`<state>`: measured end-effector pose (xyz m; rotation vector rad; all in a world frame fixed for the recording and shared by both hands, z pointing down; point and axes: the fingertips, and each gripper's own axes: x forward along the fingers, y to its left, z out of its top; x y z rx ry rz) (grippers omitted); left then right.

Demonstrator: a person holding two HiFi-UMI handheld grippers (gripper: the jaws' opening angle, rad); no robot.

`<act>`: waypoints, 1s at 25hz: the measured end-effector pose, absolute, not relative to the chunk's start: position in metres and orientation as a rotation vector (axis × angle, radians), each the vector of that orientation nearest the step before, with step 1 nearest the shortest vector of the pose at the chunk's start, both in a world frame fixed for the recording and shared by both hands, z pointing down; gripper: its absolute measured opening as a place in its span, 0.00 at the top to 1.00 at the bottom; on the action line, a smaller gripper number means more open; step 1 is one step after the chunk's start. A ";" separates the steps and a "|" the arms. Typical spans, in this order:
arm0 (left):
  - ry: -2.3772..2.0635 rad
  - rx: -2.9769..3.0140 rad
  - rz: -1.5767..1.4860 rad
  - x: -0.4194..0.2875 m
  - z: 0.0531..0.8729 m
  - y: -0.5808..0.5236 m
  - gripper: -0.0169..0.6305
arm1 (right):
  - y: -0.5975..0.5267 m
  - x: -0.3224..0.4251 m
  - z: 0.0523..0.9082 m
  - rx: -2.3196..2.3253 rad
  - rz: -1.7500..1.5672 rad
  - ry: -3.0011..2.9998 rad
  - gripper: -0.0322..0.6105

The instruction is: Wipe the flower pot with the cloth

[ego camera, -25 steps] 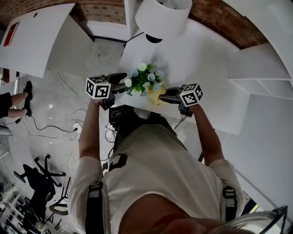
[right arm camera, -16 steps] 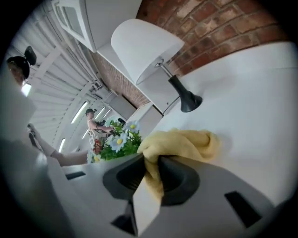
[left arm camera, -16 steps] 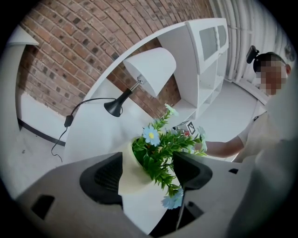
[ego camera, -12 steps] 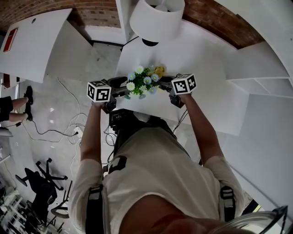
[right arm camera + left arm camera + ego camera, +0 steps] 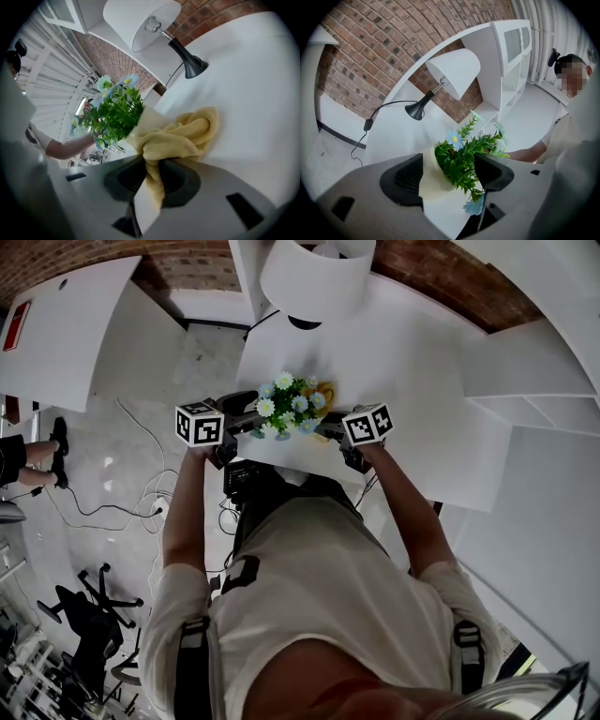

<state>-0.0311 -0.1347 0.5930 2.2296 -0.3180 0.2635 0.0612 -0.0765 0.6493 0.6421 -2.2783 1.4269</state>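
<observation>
The right gripper (image 5: pixel 152 171) has its jaws nearly closed and pinches a tail of the yellow cloth (image 5: pixel 180 136). The bunched part lies just ahead and touches the cream flower pot (image 5: pixel 146 118), which stands ahead and slightly left (this hand is the nearer one). Beyond, the left gripper (image 5: pixel 447 176) seems to clamp the pot between wide jaws, at the white table (image 5: pixel 253 93).

I'm watching the cream flower pot (image 5: pixel 432 183), sprouting green leaves and pale blue flowers, sitting at the counter (image 5: pixel 403 362) edge. The bunched yellow cloth (image 5: pixel 180 133) is pressing against it at 2 o'clock.
</observation>
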 end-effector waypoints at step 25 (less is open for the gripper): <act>-0.256 2.227 0.309 -0.031 0.597 -0.141 0.45 | -0.082 0.069 0.646 0.761 1.545 -2.262 0.81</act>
